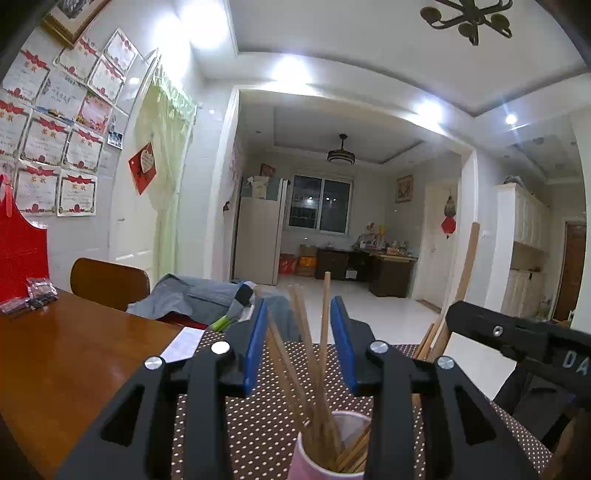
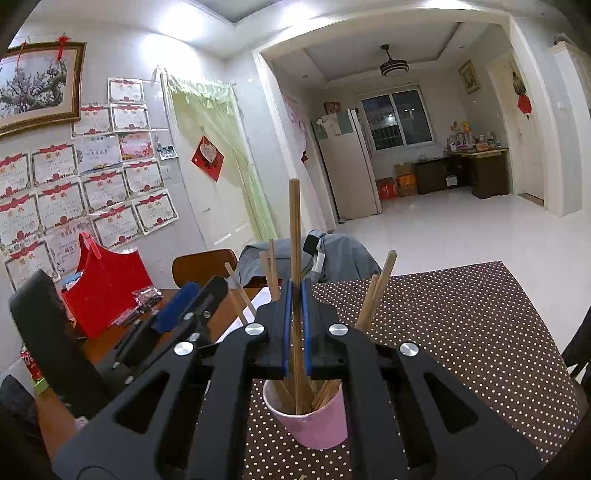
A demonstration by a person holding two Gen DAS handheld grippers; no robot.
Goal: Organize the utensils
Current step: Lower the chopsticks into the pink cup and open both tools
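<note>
Wooden chopsticks (image 2: 295, 258) stand splayed in a pink cup (image 2: 314, 421).

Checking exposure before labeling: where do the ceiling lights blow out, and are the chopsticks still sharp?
Left wrist view: ceiling lights blow out; chopsticks sharp; walls bow at the edges. Right wrist view: glare patch on the upper wall; held chopstick crisp.

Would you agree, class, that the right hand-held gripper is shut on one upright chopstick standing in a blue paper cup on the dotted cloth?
Not quite: the cup is pink, not blue; only the gripper pads are blue. The right wrist view shows it. The rest holds: the right hand-held gripper is shut on one upright chopstick that stands in the cup on the dotted cloth.
</note>
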